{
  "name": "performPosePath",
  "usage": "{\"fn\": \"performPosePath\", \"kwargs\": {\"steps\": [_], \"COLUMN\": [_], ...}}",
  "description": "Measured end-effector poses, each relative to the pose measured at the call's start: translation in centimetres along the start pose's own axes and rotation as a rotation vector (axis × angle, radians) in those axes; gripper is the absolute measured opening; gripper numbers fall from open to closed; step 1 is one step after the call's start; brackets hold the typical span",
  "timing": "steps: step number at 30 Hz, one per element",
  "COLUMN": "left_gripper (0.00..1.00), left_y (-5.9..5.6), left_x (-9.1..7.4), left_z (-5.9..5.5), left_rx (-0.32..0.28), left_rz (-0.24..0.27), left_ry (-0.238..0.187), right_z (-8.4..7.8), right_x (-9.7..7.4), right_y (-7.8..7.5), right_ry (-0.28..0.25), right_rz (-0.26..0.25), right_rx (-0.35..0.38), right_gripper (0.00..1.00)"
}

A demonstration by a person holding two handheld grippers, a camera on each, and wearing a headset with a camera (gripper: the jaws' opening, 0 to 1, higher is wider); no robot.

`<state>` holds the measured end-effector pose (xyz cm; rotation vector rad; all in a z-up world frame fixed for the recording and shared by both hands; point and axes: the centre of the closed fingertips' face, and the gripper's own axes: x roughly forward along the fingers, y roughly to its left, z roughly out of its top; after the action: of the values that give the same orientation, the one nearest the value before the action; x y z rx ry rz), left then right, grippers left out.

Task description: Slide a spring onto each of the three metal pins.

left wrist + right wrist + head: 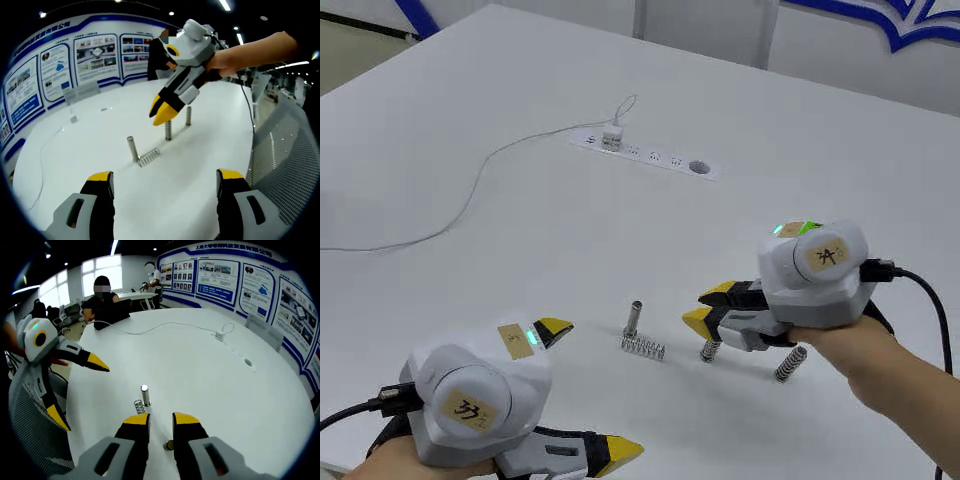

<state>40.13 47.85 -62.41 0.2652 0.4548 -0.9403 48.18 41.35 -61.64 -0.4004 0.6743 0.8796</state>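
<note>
Steel pin [634,316] bare, spring [643,347] lying at its foot.
Left gripper [590,388] low, jaws wide, empty; right gripper [698,308] tipped downward, jaws barely apart, empty too.

The left gripper [165,178] has its two yellow-tipped jaws wide apart, with nothing between them. Ahead, a bare pin [131,147] stands on the white table [80,150]. A spring [148,157] lies flat right beside its foot. Behind them stand a second pin [169,131] and a third pin [188,115], each wearing a spring. A hand [235,52] holds the right gripper [161,112], which points down near the second pin.
</note>
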Motion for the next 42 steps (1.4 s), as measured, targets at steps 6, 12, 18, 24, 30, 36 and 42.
{"fn": "performPosePath", "kwargs": {"steps": [6,12,18,24,30,36,42], "left_gripper": [0.86,0.85,0.85,0.85,0.84,0.84,0.84], "left_y": [0.4,0.9,1.2,1.5,1.6,1.8,1.7], "left_x": [-0.1,-0.2,-0.3,-0.3,-0.4,-0.4,-0.4], "left_z": [0.1,0.0,-0.2,-0.3,-0.3,-0.4,-0.4], "left_rx": [-0.011,-0.019,-0.030,-0.044,-0.046,-0.048,-0.042], "left_rz": [0.016,0.032,0.045,0.056,0.061,0.067,0.064], "left_ry": [-0.008,-0.003,0.001,0.002,0.005,0.006,0.012], "right_z": [-0.8,-1.6,-2.6,-3.3,-3.7,-4.0,-4.1], "right_x": [1.5,3.0,4.3,5.0,5.3,5.2,5.2], "right_y": [2.3,3.3,3.3,3.2,3.6,4.1,4.1], "right_ry": [0.063,0.102,0.162,0.198,0.216,0.222,0.220], "right_rz": [0.069,0.107,0.122,0.137,0.176,0.203,0.200], "right_rx": [-0.098,-0.122,-0.163,-0.170,-0.166,-0.158,-0.138], "right_gripper": [0.18,0.18,0.18,0.18,0.18,0.13,0.12]}}
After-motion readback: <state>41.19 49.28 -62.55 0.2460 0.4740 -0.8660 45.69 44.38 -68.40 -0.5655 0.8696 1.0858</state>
